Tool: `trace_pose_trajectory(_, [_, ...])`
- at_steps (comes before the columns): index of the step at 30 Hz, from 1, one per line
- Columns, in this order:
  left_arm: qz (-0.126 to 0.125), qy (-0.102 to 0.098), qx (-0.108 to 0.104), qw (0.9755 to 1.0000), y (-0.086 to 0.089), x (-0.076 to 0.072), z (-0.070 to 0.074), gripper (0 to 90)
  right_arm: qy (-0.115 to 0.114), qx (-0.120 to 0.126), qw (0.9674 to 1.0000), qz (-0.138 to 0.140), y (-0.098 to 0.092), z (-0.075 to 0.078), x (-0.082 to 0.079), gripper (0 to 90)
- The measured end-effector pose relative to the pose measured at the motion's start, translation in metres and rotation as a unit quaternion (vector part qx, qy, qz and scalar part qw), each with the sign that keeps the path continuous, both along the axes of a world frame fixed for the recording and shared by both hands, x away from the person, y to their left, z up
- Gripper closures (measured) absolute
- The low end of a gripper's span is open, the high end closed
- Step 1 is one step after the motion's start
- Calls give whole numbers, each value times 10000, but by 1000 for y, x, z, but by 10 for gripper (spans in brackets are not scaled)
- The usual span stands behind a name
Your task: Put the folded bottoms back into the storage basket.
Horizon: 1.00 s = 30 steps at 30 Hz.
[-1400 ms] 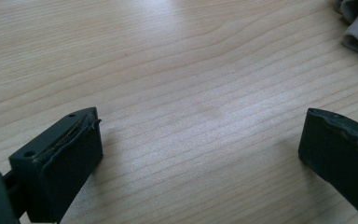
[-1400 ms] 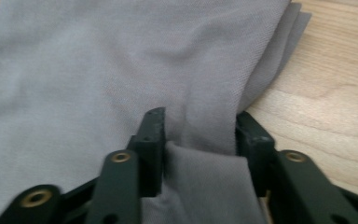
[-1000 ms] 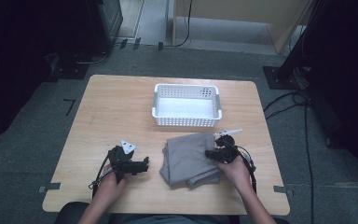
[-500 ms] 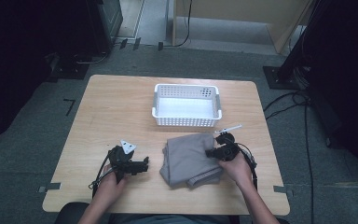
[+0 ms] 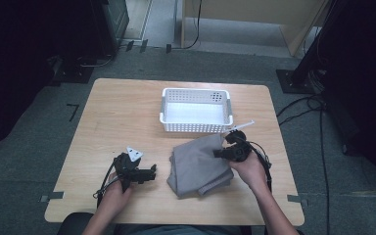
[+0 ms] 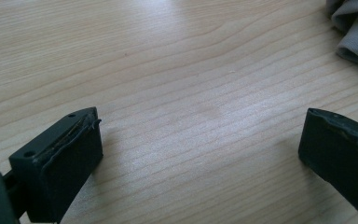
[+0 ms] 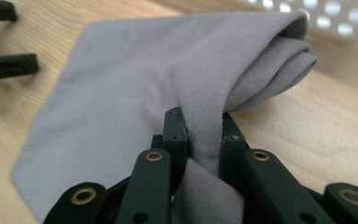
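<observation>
Grey cloth (image 5: pixel 198 164): folded, several layers, lying on the desk (image 5: pixel 122 112) in the near right part, just in front of the basket (image 5: pixel 196 110). Its far right corner is pinched up off the wood; in the right gripper view the same cloth (image 7: pixel 135 74) rises in a bunched fold towards the camera, with a rolled edge at upper right.

Right tongs (image 5: pixel 223 152): clenched on that corner of the cloth. The jaws have just been closing, and the right gripper view shows fabric squeezed between the right tongs (image 7: pixel 204 135), with more fabric spilling below the pads. The person's hand holds the tool over the cloth's right edge, near the basket's front wall.

Left tongs (image 5: pixel 152 171): released, jaws standing wide apart with bare wood between them, as the left gripper view shows at the left tongs (image 6: pixel 200 140). They lie low over the desk, just left of the cloth and not touching it. A corner of the cloth (image 6: pixel 356 28) appears at the upper right of that view.

Basket: white, perforated plastic, rectangular, upright at the middle of the far half of the desk.

Desk: pale wood, rounded corners, set on a dark carpeted floor (image 5: pixel 39 147).
</observation>
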<state>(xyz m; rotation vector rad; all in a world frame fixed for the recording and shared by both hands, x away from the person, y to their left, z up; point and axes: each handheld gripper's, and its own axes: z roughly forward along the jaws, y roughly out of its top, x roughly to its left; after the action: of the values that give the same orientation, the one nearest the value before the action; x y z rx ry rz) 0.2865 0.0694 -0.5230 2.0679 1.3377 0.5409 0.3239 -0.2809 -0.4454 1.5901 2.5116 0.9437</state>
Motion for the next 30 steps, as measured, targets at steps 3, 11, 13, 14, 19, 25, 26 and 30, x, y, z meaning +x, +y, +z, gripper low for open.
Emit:
trace_pose_trajectory(3, [7, -7, -11, 10000, 0, 0, 0, 0, -79, 18, 9999, 80, 5, 11, 3, 791])
trace_pose_trajectory(11, [5, -9, -7, 10000, 0, 0, 0, 0, -171, 22, 9994, 285, 21, 44, 13, 794])
trace_pose_trajectory(13, [4, -8, -5, 10000, 0, 0, 0, 0, -205, 31, 9991, 362, 25, 54, 14, 794])
trace_pose_trajectory(14, [6, -6, -7, 10000, 0, 0, 0, 0, -239, 11, 9989, 397, 28, 58, 15, 794])
trace_pose_trajectory(19, [2, 2, -5, 10000, 0, 0, 0, 0, -442, -49, 9976, 537, 38, 82, 16, 796])
trace_pose_trajectory(25, [-3, 4, 5, 10000, 0, 0, 0, 0, -532, -176, 9963, 656, 47, 111, 19, 796])
trace_pose_trajectory(26, [-12, 10, 16, 10000, 0, 0, 0, 0, -583, -193, 9957, 692, 49, 118, 20, 797])
trace_pose_trajectory(30, [-15, 10, 19, 10000, 0, 0, 0, 0, -681, -231, 9948, 722, 52, 141, 24, 796])
